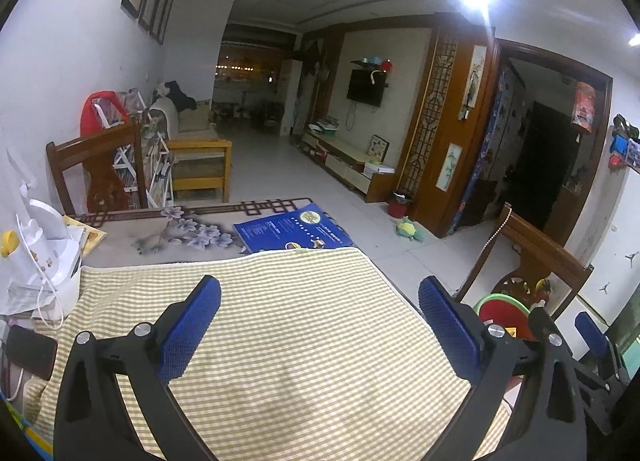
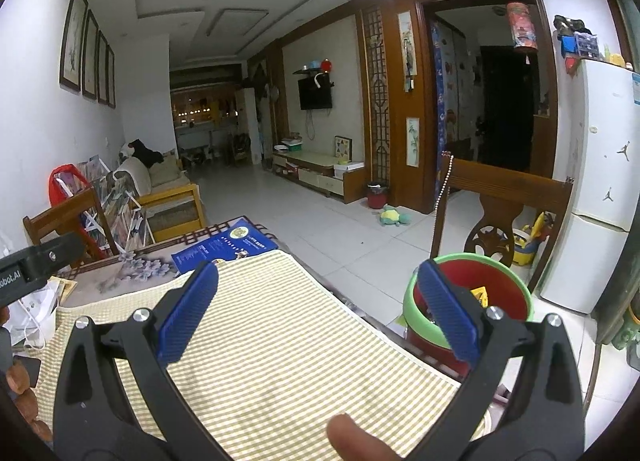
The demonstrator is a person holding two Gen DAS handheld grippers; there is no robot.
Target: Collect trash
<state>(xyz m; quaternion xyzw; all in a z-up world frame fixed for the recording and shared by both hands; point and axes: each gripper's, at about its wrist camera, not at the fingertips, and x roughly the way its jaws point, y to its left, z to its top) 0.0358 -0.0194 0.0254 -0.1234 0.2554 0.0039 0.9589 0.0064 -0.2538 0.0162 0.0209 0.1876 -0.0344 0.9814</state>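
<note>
bin: red bucket with green rim (image 2: 472, 293), standing on the floor off the table's right edge, in front of a wooden chair (image 2: 500, 197); something yellow lies inside it, kind not readable.
trash: no loose piece can be made out on the table.
right gripper (image 2: 318, 291): blue pads spread wide, nothing between them; held over the right part of the checked cloth (image 2: 280, 341); its right finger overlaps the bin's near rim in the view, contact not determinable.
left gripper (image 1: 320, 307): spread wide, empty, over the middle of the cloth; bin (image 1: 504, 309) shows just past its right finger.
fingertip (image 2: 352, 437): at the bottom edge of the right wrist view.
table: blue booklet (image 1: 292, 227) at the far edge; white appliance (image 1: 52, 257) at the left edge.
</note>
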